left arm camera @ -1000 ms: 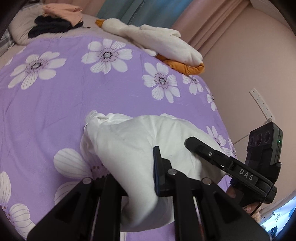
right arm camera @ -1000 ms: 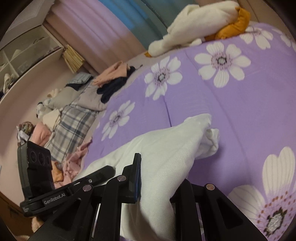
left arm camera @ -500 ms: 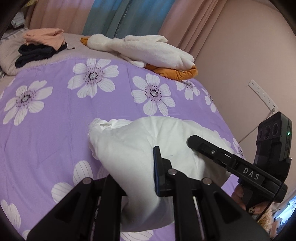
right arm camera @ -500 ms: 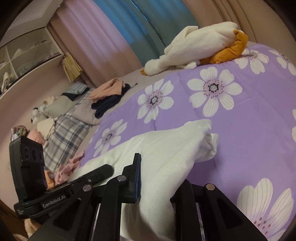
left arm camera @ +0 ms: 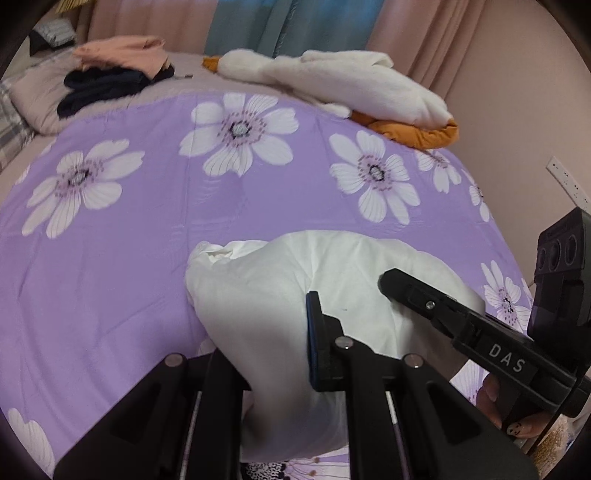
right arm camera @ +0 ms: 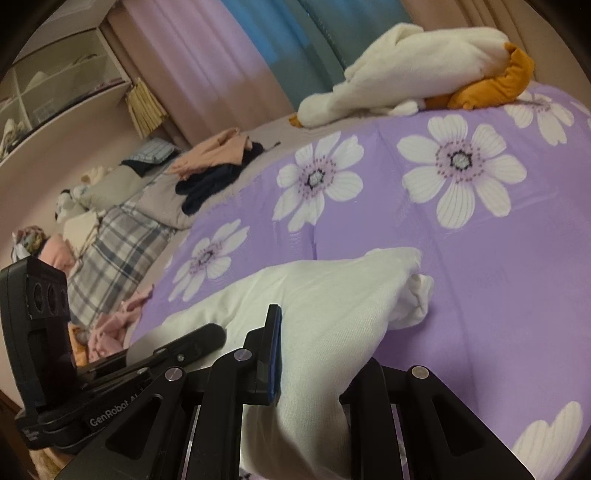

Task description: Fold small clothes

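The left gripper (left arm camera: pixel 273 354) had its fingers (left arm camera: pixel 317 343) closed tight on a white cloth (left arm camera: pixel 295 295). The cloth was bunched up between them and hung down past the fingers toward the camera. The right gripper (right arm camera: pixel 314 362) had its fingers (right arm camera: pixel 271 354) pinched on the same white cloth (right arm camera: pixel 325 314) too. So both grippers held one piece of cloth, close together, each at its near end.

The cloth was lifted at the held ends. Its far end was a crumpled lump that lay on the purple bed cover (left arm camera: pixel 129 277). The cover had big white flowers on it. In the left view the right gripper (left arm camera: pixel 480 339) showed at the right side, with a hand (left arm camera: pixel 495 406) under it. In the right view the left gripper (right arm camera: pixel 155 369) showed at the lower left.

At the far edge of the bed lay a long white plush toy (left arm camera: pixel 332 85) with an orange part (left arm camera: pixel 417 133) beside it. Farther back on the left sat a pile of peach and dark clothes (left arm camera: pixel 110 74) on a grey pillow. Pink and blue curtains (left arm camera: pixel 258 26) hung behind the bed. In the right view a plaid blanket (right arm camera: pixel 110 251) lay at the left, with some pink clothes (right arm camera: pixel 114 325) near it, and a shelf (right arm camera: pixel 55 88) was on the wall above.
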### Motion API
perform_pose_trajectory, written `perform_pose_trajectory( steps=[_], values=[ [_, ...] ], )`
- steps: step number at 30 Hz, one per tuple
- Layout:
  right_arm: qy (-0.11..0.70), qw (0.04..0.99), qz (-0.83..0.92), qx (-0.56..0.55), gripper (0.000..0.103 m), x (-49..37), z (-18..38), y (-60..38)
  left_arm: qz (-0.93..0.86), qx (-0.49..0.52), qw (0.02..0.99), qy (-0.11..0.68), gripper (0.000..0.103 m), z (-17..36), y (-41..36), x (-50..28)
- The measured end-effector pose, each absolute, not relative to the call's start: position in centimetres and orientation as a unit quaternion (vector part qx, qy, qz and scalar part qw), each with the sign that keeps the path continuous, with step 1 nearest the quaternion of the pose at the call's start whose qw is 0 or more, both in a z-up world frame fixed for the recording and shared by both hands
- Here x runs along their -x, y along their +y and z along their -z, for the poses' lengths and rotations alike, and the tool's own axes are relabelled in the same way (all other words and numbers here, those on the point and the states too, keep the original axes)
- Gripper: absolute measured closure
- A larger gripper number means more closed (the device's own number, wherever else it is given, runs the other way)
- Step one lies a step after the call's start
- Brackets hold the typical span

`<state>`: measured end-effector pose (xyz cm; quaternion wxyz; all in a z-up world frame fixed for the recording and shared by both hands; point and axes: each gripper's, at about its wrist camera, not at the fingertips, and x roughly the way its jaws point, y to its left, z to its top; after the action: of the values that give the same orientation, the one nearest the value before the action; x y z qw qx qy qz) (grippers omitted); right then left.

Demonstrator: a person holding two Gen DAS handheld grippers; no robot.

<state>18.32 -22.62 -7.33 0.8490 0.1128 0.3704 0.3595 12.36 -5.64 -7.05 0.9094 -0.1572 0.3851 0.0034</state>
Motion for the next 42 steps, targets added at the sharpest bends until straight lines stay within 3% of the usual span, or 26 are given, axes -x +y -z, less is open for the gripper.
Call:
perform_pose_trajectory(
  steps=[14,17,20,22,23,28,29,33,42],
  values=[
    [0.481,0.815,-0.306,-0.107,0.085,-17.8,12.7,-22.4,-0.005,0.179,0.868,0.462,0.089,12.8,-6.1,-11.7],
    [0.494,0.814,-0.288,-0.103,0.085,-17.7,13.3,-22.5,-0.010,0.194,0.860,0.472,0.084,13.3,-5.8,-11.4],
    [0.505,0.811,-0.276,-0.110,0.085,-17.8,13.7,-22.7,-0.014,0.198,0.855,0.479,0.072,13.4,-5.7,-11.1],
    [0.508,0.814,-0.264,-0.102,0.071,-17.6,13.5,-22.8,-0.026,0.189,0.856,0.481,0.050,12.8,-5.7,-10.6],
    [0.506,0.818,-0.256,-0.094,0.065,-17.4,13.1,-22.9,-0.028,0.186,0.858,0.479,0.047,12.4,-5.6,-10.3],
    [0.451,0.856,-0.241,-0.071,0.025,-15.0,9.7,-24.2,-0.030,0.198,0.877,0.436,0.004,8.8,-4.8,-7.4],
    [0.434,0.866,-0.238,-0.065,0.023,-14.3,8.8,-24.5,-0.034,0.198,0.880,0.430,0.000,8.1,-4.7,-6.8],
    [0.374,0.899,-0.226,-0.044,0.010,-11.1,4.9,-25.8,-0.018,0.193,0.887,0.418,0.000,6.1,-4.6,-4.4],
    [0.342,0.912,-0.219,-0.059,0.005,-7.4,2.6,-27.2,-0.066,0.187,0.902,0.383,0.000,4.2,-3.8,0.4]
  ],
)
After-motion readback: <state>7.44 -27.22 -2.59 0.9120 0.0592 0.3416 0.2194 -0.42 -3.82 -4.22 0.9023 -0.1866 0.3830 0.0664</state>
